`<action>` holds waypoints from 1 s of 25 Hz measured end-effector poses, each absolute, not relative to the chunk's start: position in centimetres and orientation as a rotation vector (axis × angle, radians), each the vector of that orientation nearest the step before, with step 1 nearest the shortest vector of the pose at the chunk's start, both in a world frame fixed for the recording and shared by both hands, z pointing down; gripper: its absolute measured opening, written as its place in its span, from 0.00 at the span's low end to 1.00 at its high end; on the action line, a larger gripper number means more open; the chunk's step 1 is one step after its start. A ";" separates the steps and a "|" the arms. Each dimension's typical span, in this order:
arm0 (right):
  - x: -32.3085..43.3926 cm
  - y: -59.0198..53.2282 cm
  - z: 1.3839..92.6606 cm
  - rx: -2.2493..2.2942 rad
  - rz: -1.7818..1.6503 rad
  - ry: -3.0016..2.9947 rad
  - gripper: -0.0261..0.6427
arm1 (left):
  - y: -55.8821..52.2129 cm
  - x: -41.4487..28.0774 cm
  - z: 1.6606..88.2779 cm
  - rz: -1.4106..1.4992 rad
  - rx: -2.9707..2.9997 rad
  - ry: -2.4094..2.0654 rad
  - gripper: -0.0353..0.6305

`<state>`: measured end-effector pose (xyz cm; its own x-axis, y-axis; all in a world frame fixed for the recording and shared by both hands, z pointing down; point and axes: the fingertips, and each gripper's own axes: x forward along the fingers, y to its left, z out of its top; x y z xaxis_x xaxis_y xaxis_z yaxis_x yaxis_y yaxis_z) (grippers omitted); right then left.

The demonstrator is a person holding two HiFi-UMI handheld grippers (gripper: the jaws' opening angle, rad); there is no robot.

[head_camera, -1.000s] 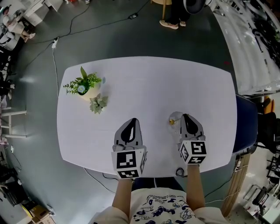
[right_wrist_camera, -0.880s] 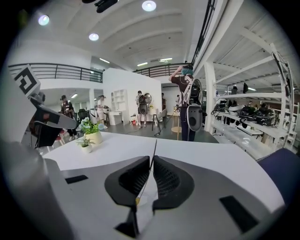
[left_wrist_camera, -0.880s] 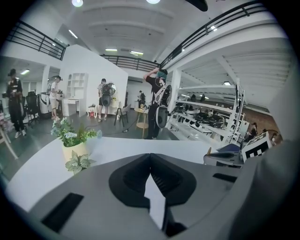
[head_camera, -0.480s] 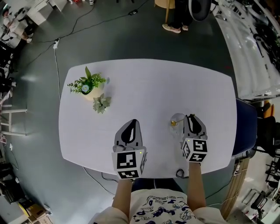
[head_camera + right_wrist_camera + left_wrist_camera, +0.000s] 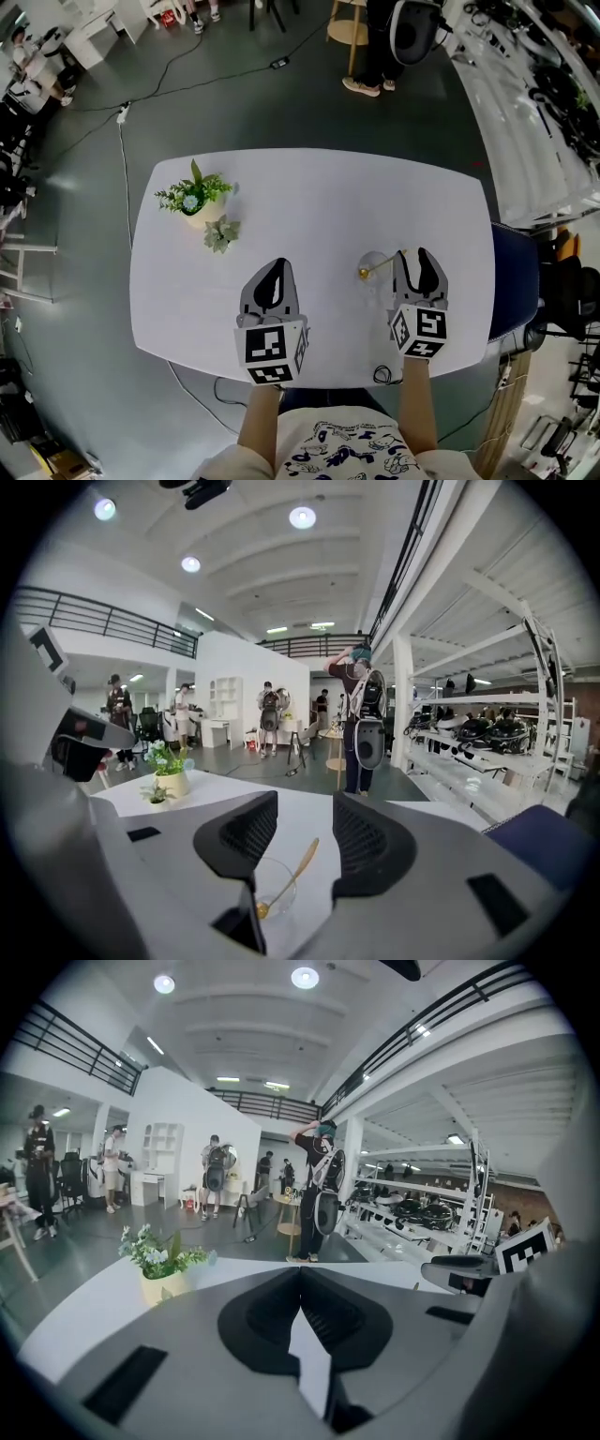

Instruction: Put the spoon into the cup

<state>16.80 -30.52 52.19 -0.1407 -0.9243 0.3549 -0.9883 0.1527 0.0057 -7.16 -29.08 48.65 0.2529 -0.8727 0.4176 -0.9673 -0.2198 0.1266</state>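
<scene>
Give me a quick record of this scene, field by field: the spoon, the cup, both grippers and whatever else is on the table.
spoon: gold, leaning in the cup
cup: clear glass, on the white table beside the right gripper
right gripper: jaws apart, just been opening, nothing between them
left gripper: jaws together, empty
also there: potted plant, small plant

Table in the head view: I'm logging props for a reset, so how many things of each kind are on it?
Potted plants: 2 (larger plant, small plant)
Glass cup: 1
Gold spoon: 1, resting in the cup
Total: 4
</scene>
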 end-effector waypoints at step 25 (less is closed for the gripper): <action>16.4 -23.3 32.1 2.035 -0.031 -2.423 0.06 | -23.5 -5.4 32.2 0.099 2.370 -1.852 0.07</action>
